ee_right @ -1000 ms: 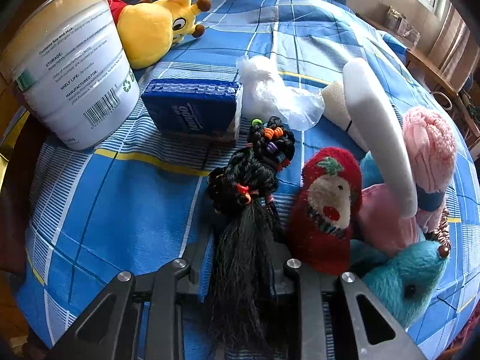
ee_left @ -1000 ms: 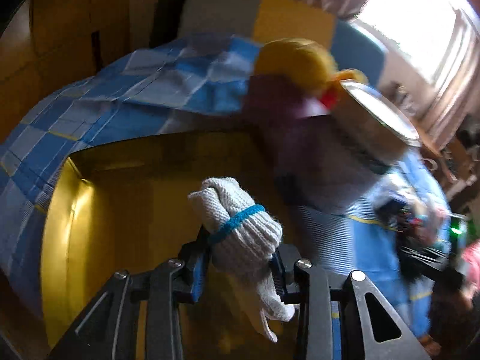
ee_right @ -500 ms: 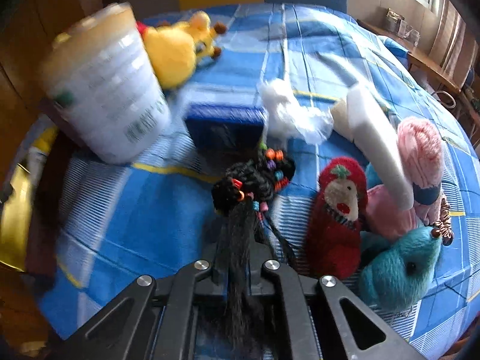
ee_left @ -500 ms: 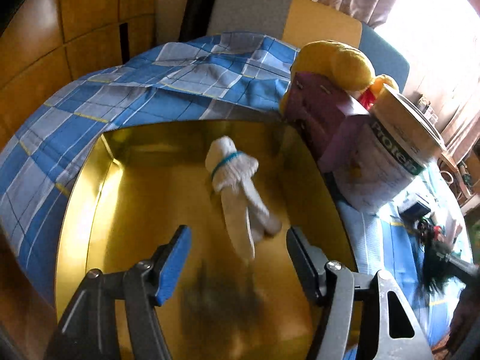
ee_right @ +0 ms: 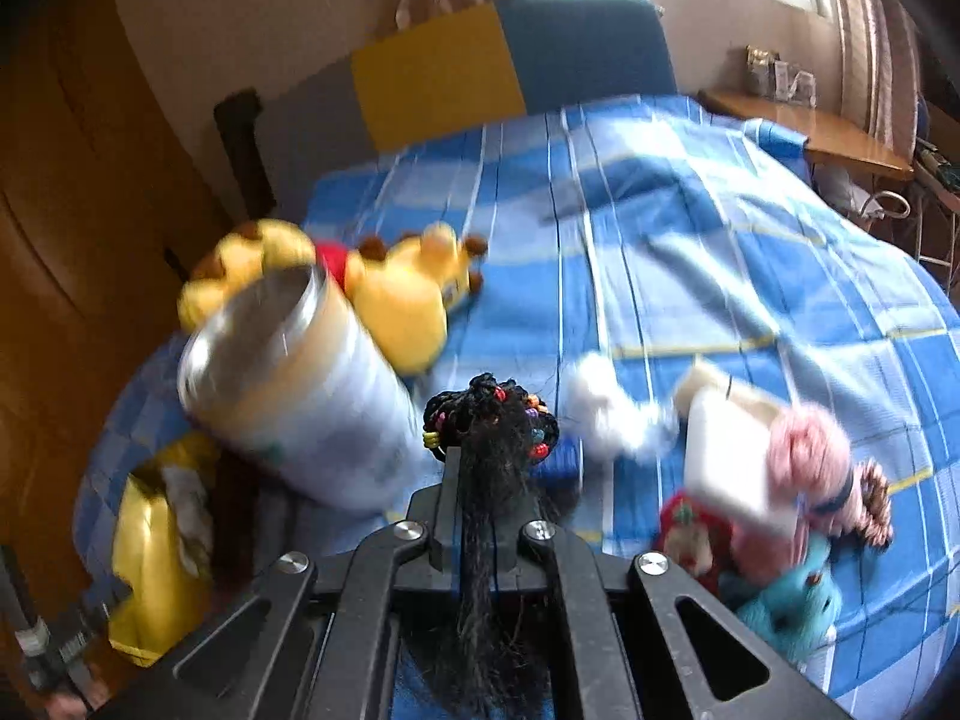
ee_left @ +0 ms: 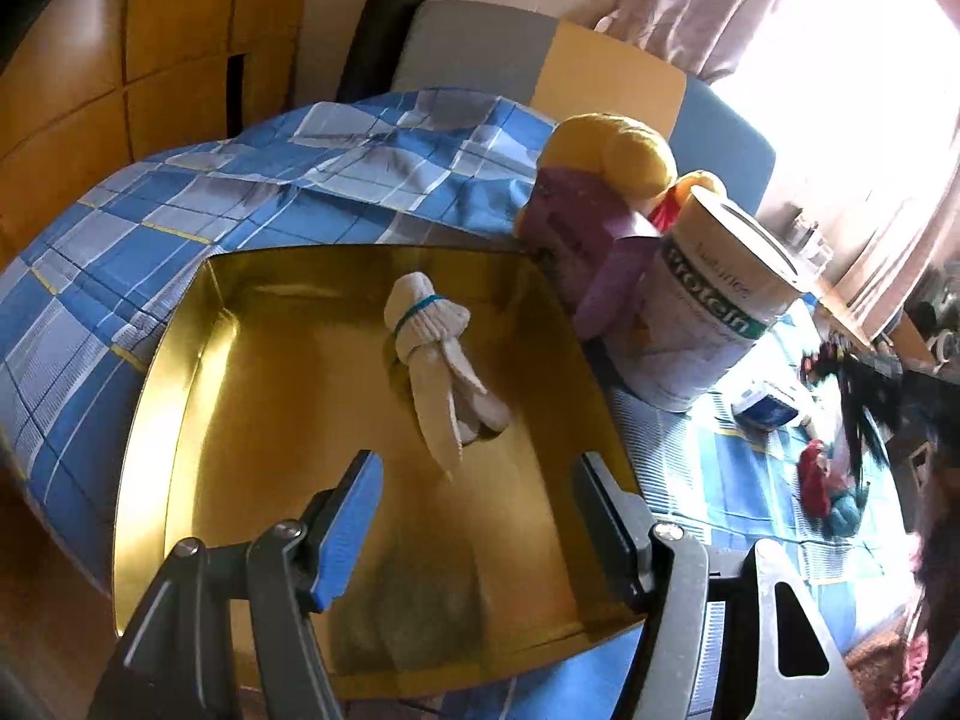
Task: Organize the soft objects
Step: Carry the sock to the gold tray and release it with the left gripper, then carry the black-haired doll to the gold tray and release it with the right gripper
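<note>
Black hair, a braided hairpiece (ee_right: 489, 420) with coloured bands, is pinched in your right tongs (ee_right: 487, 531), which are closed tight on the strands; the loose end trails back over the mechanism. Judgement: the step in hand is carrying it to the gold box (ee_left: 180, 360) on the bed (ee_right: 690, 252). Keep it high enough to clear the tub (ee_right: 300, 396) beside the box, and release only once the whole bundle hangs over the floor of the box. Your left tongs (ee_left: 474, 516) stand apart, empty, over the box. The sock (ee_left: 435, 354) lies inside, free of them.
</note>
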The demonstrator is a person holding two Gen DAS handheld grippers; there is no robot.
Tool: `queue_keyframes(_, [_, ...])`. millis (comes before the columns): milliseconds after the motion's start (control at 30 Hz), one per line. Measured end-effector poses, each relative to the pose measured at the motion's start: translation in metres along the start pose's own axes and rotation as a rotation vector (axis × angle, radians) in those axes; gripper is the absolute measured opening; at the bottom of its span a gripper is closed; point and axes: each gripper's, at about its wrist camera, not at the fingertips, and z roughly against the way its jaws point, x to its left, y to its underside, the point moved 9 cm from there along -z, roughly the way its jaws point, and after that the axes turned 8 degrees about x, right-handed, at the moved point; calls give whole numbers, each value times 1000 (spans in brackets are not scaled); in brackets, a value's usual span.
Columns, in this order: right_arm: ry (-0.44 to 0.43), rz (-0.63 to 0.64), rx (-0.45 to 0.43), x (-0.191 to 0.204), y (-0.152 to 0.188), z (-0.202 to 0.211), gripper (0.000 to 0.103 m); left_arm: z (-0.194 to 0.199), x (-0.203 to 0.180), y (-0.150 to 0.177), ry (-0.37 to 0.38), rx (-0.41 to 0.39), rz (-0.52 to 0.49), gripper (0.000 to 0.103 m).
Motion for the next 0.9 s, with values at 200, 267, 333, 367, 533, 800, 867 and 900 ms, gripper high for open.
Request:
queue_keyframes(200, [18, -1, -84, 23, -67, 16, 3, 14, -2, 2, 9, -29, -15, 69])
queue_keyframes(267, [4, 24, -105, 44, -87, 18, 3, 17, -1, 4, 4, -34, -16, 69])
queue_keyframes(333, [-19, 64, -120, 71, -99, 17, 3, 19, 2, 4, -4, -40, -12, 69])
queue_keyframes(367, [-42, 91, -128, 88, -103, 17, 3, 21, 4, 4, -9, -45, -9, 69])
queue_keyframes(533, [-200, 269, -167, 190, -100, 23, 3, 34, 14, 4, -33, -86, 4, 69])
queue_keyframes(800, [-330, 466, -25, 288, -2, -4, 3, 47, 42, 13, -82, -116, 53, 70])
queue_keyframes(867, [-338, 470, 41, 298, 26, -26, 3, 44, 47, 16, -84, -101, 74, 70])
queue_keyframes(900, [-335, 468, 64, 300, 35, -34, 3, 43, 51, 16, -92, -94, 84, 70])
